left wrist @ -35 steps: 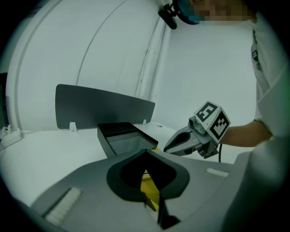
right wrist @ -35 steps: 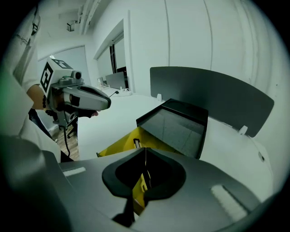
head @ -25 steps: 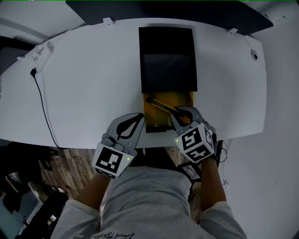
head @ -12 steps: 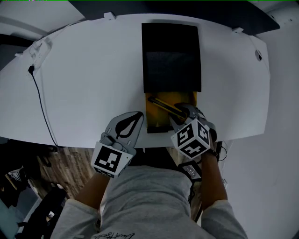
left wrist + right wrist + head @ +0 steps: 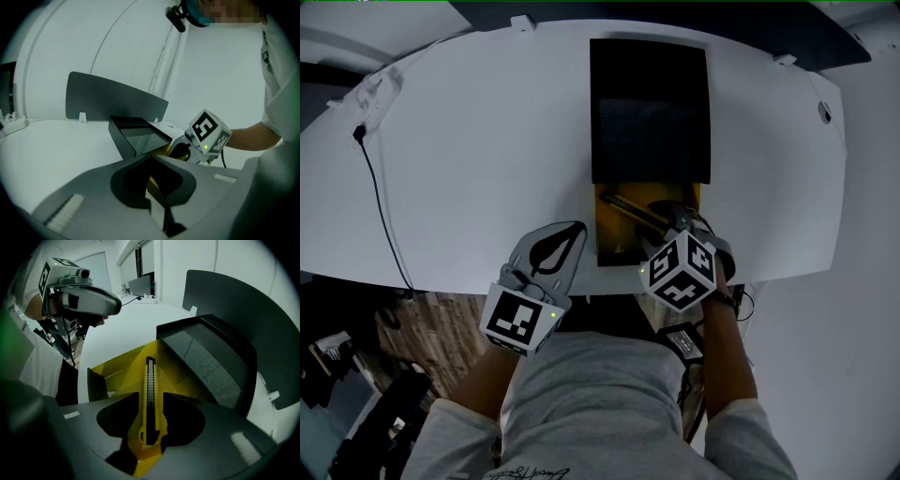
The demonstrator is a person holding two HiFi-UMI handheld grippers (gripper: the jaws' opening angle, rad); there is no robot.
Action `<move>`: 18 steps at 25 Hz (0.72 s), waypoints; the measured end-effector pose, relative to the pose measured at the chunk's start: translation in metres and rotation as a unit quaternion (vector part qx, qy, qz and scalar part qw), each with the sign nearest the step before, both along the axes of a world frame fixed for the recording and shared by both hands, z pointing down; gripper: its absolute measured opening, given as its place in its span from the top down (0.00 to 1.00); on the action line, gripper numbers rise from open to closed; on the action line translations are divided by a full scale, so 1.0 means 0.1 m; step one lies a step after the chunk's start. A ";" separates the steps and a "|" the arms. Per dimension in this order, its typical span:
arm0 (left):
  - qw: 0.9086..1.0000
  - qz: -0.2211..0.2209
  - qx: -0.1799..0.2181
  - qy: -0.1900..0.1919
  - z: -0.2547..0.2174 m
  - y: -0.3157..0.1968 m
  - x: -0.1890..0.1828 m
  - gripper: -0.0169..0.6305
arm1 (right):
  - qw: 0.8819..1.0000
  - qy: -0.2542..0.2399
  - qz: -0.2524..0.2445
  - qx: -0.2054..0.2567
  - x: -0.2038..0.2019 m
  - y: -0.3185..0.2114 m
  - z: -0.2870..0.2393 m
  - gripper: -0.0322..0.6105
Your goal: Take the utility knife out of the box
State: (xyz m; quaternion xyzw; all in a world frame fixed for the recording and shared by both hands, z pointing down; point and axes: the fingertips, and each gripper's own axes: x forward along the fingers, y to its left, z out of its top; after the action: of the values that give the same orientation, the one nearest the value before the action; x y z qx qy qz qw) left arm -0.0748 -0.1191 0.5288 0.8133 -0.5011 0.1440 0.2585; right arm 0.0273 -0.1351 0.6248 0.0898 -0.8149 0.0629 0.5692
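Note:
A yellow utility knife (image 5: 150,394) with a black slider lies in the open yellow box (image 5: 117,366), whose black lid (image 5: 650,112) stands behind it on the white table. My right gripper (image 5: 151,395) points steeply down over the box (image 5: 614,239). Its jaws have just been opening and now stand wide on either side of the knife (image 5: 628,210), with gaps on both sides. My left gripper (image 5: 579,231) rests near the table's front edge, left of the box, its tips together and nothing in it. In the left gripper view the right gripper's marker cube (image 5: 208,131) shows beside the lid (image 5: 136,136).
A black cable (image 5: 380,206) runs across the table's left side from a white power strip (image 5: 370,94). A dark panel (image 5: 112,101) stands along the far edge. The table's front edge (image 5: 441,281) is right by both hands, with wooden floor below.
The right gripper has sunk towards the box and tipped steeper, and its jaws have spread apart around the knife. The left gripper has hardly shifted.

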 end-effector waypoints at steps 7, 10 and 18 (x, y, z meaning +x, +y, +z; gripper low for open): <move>1.000 -0.009 0.011 0.001 0.03 -0.03 -0.05 0.97 | 1.000 0.016 -0.010 -0.011 -0.01 0.00 0.10 0.67; 1.000 -0.013 0.005 0.003 0.04 -0.03 -0.07 0.97 | 1.000 0.019 -0.012 -0.011 -0.03 -0.01 0.12 0.67; 1.000 -0.016 0.005 0.005 0.06 -0.01 -0.07 0.97 | 0.999 0.030 -0.015 -0.014 -0.01 -0.02 0.19 0.67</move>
State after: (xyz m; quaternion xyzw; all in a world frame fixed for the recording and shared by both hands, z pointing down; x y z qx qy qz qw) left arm -0.0819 -0.1204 0.5347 0.8072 -0.5135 0.1329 0.2590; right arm 0.0262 -0.1367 0.6440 0.0712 -0.7980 0.0625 0.5952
